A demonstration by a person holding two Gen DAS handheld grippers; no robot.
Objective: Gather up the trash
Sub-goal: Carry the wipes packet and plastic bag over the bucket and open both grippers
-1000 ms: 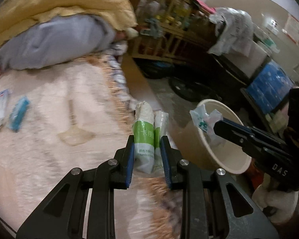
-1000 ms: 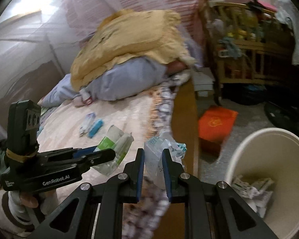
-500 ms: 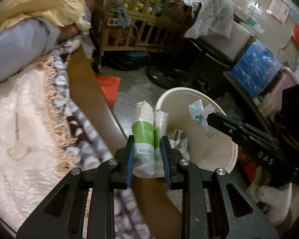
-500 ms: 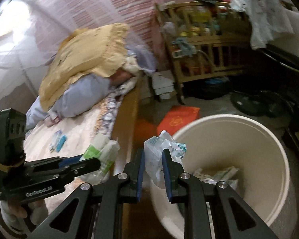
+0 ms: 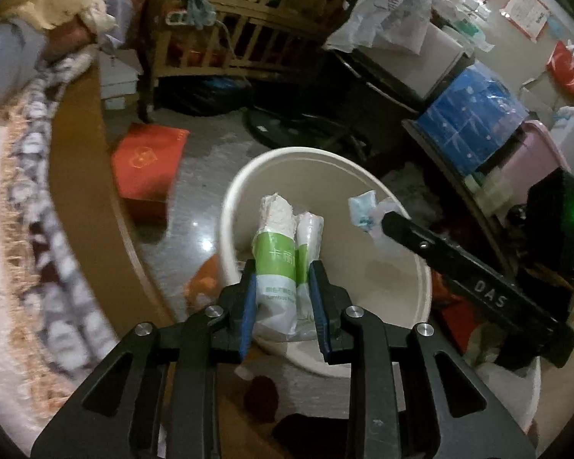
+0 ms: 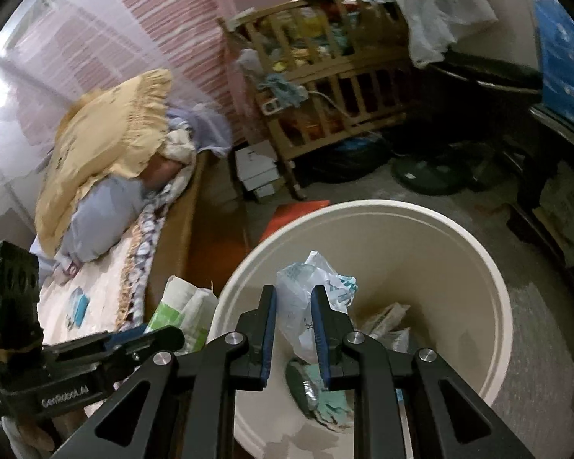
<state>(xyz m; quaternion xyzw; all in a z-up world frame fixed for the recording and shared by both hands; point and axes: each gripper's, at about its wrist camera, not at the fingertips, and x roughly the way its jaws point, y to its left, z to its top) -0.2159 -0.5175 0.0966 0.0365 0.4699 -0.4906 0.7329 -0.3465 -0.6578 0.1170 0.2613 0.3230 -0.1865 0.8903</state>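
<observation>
We find the left gripper (image 5: 281, 290) grasping a green-and-white tissue pack (image 5: 279, 256), jaws easing apart, and the right gripper (image 6: 292, 325) clenched on a crumpled plastic wrapper (image 6: 306, 287); both hang over the cream bin (image 6: 490, 267), evidently for dropping.

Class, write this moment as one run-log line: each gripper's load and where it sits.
left gripper: opening, tissue pack between pads | right gripper: shut on crumpled wrapper | both over cream bin
</observation>
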